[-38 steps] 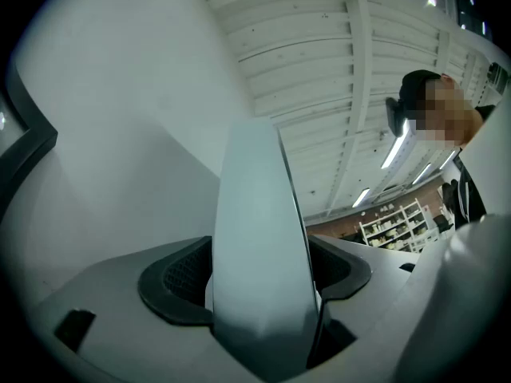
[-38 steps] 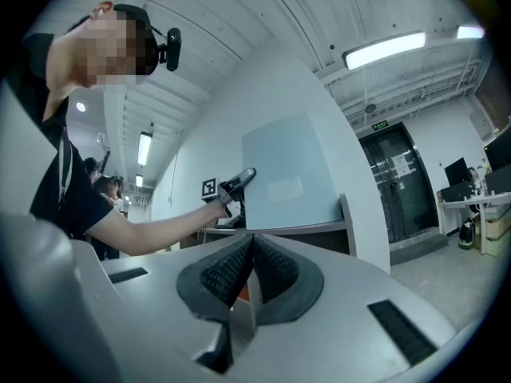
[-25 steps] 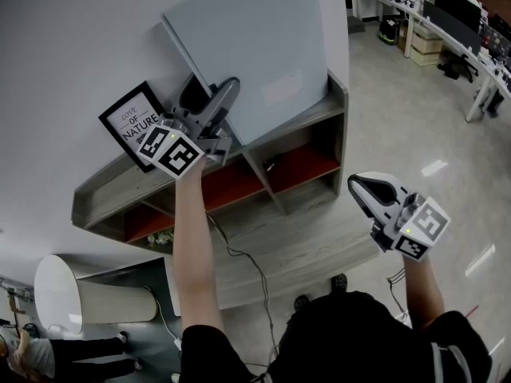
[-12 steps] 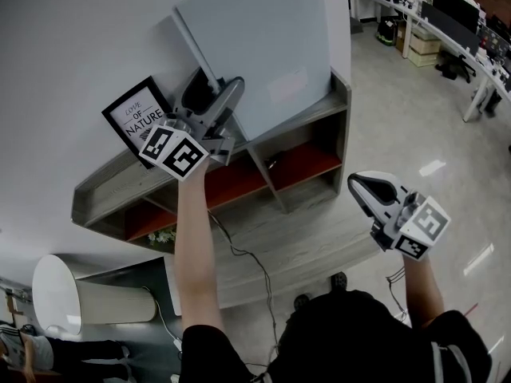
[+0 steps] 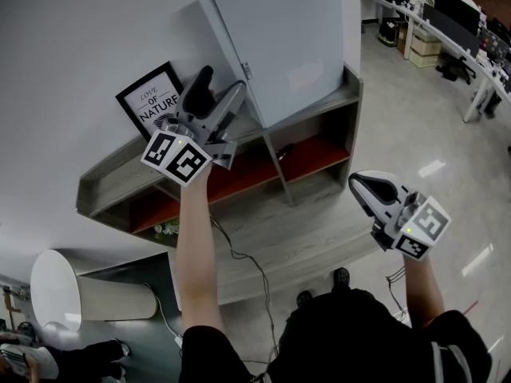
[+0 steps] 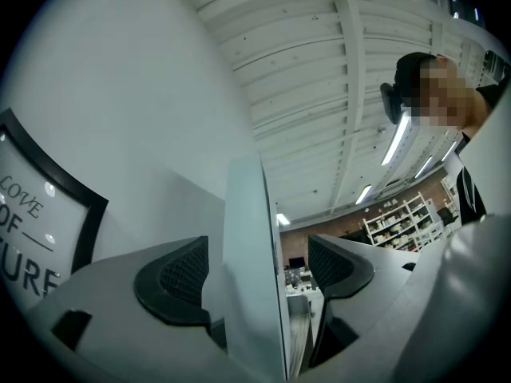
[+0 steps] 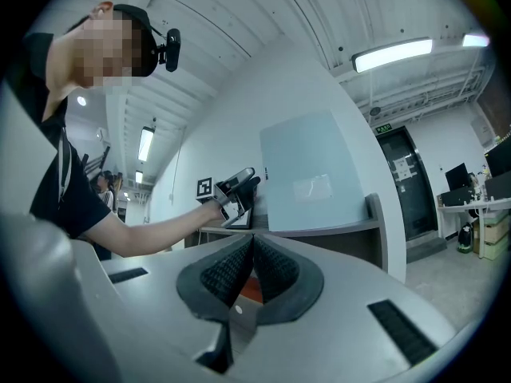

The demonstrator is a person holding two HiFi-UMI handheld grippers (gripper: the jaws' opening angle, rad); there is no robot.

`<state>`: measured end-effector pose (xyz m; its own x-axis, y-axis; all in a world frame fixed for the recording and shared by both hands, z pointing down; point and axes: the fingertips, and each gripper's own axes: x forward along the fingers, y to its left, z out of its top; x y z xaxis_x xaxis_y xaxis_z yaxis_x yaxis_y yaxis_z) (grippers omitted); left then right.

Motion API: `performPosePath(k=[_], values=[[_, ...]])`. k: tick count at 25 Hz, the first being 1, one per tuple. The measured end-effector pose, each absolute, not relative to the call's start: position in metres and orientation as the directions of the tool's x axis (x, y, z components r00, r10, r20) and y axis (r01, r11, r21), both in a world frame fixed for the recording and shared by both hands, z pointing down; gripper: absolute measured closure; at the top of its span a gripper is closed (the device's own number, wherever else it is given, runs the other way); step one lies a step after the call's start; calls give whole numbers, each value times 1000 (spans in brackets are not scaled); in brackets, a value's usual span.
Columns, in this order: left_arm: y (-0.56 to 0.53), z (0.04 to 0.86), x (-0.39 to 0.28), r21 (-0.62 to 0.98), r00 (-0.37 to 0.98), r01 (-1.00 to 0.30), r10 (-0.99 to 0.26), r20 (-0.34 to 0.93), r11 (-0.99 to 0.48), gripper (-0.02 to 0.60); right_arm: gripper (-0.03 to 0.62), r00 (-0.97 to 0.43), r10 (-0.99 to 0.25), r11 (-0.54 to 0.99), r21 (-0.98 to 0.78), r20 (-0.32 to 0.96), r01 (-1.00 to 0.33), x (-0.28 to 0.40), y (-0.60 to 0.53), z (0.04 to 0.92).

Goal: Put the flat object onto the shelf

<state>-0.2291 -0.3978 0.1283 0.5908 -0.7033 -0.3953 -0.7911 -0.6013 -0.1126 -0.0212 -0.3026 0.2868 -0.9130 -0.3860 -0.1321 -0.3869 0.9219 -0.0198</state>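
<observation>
My left gripper [image 5: 223, 86], jaws apart, straddles the left edge of the large pale blue-grey flat panel [image 5: 287, 42], which stands on edge atop the grey wooden shelf [image 5: 120, 178] against the wall; my right gripper [image 5: 358, 186], closed and empty, hangs well apart.

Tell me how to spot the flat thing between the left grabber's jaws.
Find the grey shelf against the white wall, with red inside its cubbies. On top stands a big, plain, pale blue-grey panel, its edge between the open jaws of the left gripper. Its neighbour, the black-framed picture, is much smaller and has words on it.
</observation>
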Motion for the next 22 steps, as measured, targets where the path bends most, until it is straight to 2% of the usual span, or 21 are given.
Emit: performPosePath(k=[14,22], values=[[-325,167,-247,-103,632,-754,-675,-380,-648,198,581,-912,-394,919,-18,-112,-394,-71,-257,293],[-279,194,-240,-102,669,-718,-643,-374,-688,226,580,-903,-415,910,-35,-107,-414,-91,-238,301]])
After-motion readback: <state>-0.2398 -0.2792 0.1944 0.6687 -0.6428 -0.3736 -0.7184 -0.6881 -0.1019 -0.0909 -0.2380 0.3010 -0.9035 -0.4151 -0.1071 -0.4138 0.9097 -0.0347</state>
